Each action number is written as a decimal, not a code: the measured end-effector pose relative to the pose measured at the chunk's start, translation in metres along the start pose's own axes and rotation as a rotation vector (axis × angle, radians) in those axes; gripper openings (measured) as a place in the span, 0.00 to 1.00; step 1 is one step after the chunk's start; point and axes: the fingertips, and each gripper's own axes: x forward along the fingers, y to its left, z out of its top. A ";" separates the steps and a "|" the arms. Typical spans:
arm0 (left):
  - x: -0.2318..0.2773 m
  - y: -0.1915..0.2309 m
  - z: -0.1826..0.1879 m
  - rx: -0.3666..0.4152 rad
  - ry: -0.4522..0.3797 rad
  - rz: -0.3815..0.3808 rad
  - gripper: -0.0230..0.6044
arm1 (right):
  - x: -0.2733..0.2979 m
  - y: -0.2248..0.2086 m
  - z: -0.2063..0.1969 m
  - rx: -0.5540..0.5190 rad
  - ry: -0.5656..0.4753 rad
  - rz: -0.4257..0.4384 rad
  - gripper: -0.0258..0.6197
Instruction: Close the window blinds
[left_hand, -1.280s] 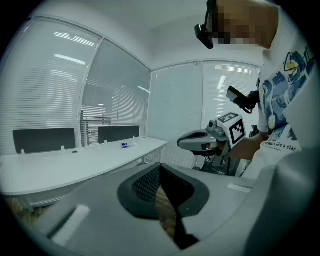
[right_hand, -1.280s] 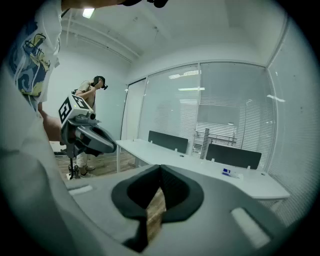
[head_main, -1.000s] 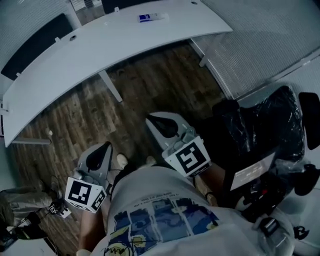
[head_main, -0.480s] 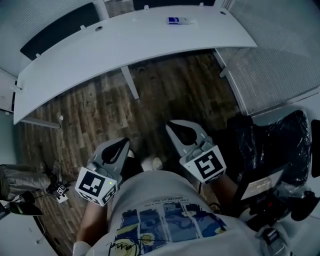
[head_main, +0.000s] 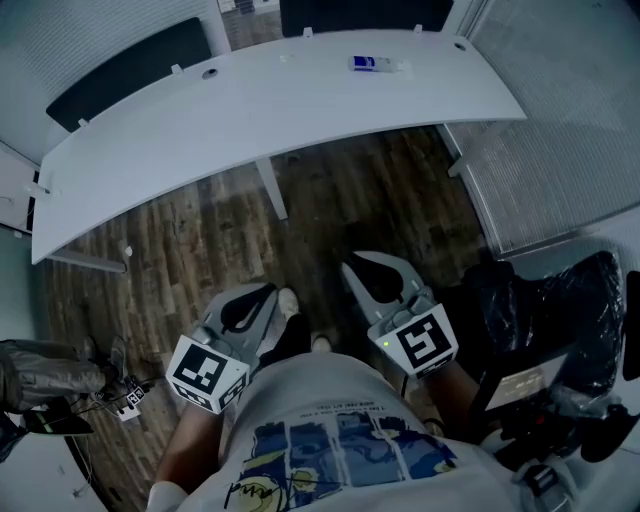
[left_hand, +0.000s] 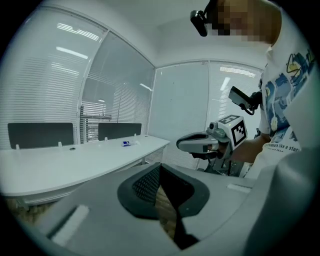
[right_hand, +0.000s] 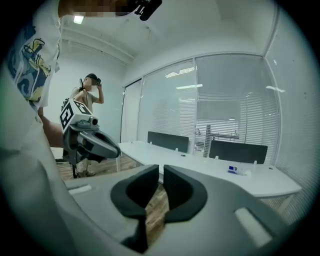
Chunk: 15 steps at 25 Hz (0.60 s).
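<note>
- I'm seeing my right gripper (right_hand: 161, 172) holding its jaws almost together, with nothing between them.
- The left gripper (right_hand: 113, 148) is hovering at left.
- Window blinds (right_hand: 227, 117) are hanging behind the curved white desk (right_hand: 220, 181).

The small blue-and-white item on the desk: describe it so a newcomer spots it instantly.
Find the long curved white desk across the top of the head view. Near its right end, by the far edge, lies the small blue-and-white item. It is the only coloured loose thing on it; its neighbours are round holes and dark divider panels.
</note>
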 end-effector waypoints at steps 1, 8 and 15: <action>0.004 0.009 0.003 -0.002 -0.004 -0.002 0.04 | 0.007 -0.005 0.002 0.000 0.005 -0.004 0.07; 0.029 0.075 0.028 0.014 -0.028 -0.013 0.04 | 0.062 -0.041 0.027 -0.027 0.006 -0.037 0.07; 0.047 0.144 0.036 0.002 -0.038 -0.020 0.04 | 0.128 -0.063 0.043 -0.029 -0.004 -0.043 0.07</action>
